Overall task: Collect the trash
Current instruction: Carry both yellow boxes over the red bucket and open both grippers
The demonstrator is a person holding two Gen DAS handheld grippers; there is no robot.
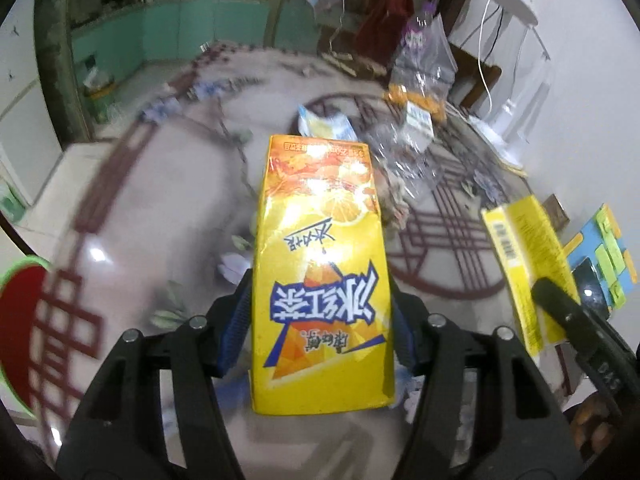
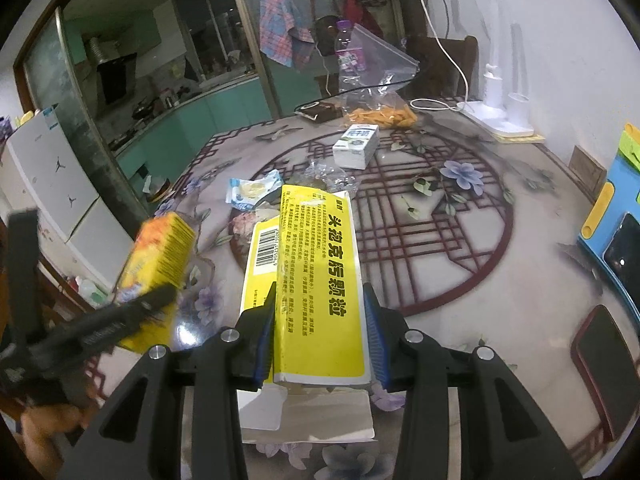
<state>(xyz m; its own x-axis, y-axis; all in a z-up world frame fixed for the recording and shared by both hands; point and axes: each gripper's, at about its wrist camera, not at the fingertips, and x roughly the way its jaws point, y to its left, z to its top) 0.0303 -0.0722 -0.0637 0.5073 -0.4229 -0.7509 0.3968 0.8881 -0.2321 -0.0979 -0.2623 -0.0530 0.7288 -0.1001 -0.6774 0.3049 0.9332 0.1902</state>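
My left gripper (image 1: 322,300) is shut on a yellow and orange iced-tea carton (image 1: 320,264) and holds it above the table; it also shows at the left of the right wrist view (image 2: 158,264). My right gripper (image 2: 320,304) is shut on a flattened yellow and white medicine box (image 2: 316,280), which also shows at the right of the left wrist view (image 1: 528,268). On the table lie a blue and white snack wrapper (image 2: 252,190), crumpled clear plastic (image 2: 328,174) and a small white milk carton (image 2: 357,146).
A patterned round table (image 2: 500,280) carries a clear bag with orange snacks (image 2: 380,108), a purple-capped bottle (image 2: 349,50), a white desk lamp (image 2: 496,92), a blue holder (image 2: 616,208) and a dark phone (image 2: 604,356). A green bin (image 1: 98,94) stands on the floor at left.
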